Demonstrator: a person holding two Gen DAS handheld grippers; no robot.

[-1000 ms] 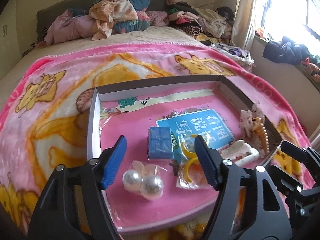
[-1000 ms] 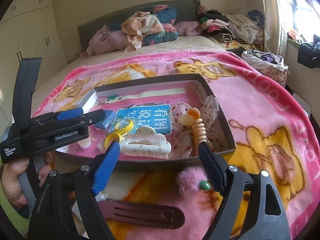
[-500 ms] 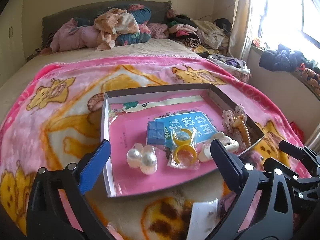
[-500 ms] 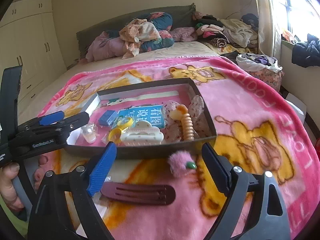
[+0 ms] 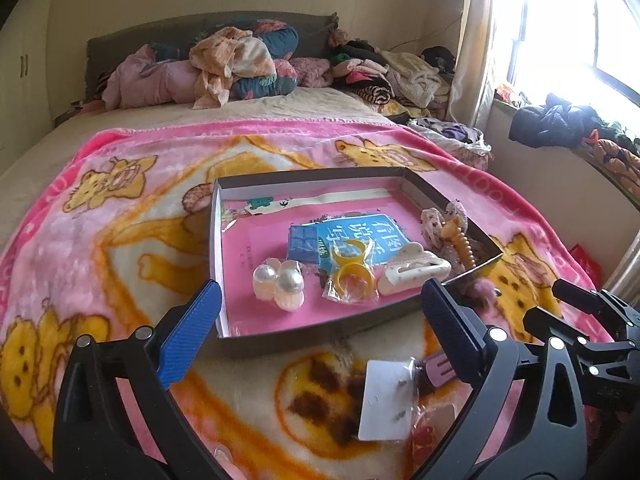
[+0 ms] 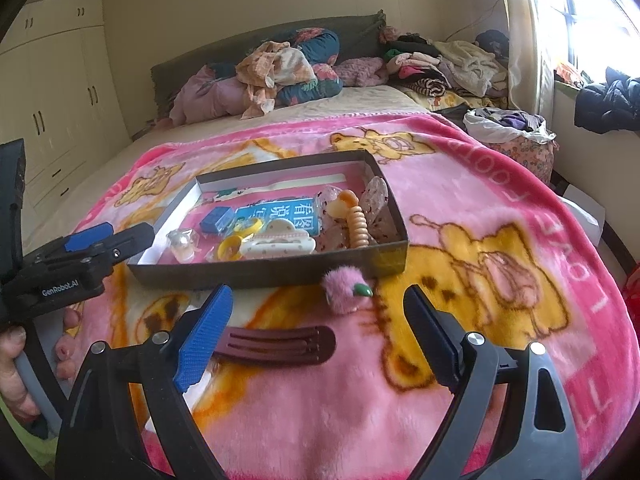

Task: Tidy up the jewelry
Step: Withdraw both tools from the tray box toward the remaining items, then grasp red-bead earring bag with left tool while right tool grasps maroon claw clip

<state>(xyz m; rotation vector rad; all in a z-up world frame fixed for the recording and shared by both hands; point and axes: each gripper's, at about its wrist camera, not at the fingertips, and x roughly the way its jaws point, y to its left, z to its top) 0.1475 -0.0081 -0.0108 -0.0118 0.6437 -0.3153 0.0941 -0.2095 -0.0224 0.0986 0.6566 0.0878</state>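
left gripper (image 5: 318,322): jaws spread wide, nothing between them; above blanket (image 5: 100,240) just in front of box (image 5: 320,334) | right gripper (image 6: 318,334): jaws spread, nothing pinched; maroon hair clip (image 6: 276,346) on blanket between its fingers | box holds pearl earrings (image 5: 278,282), yellow ring (image 5: 354,276), cream claw clip (image 5: 414,270) | pink pom-pom (image 6: 344,286) touching box front wall | earring card (image 5: 384,402) on blanket

Blanket (image 5: 120,240): pink, yellow bear print. Box (image 6: 256,272): dark walls, pink floor. Hair clip (image 6: 276,346): maroon. Pompom (image 6: 342,288): pink, green tip. Rings (image 5: 352,272): yellow. Pearls (image 5: 280,280): white.
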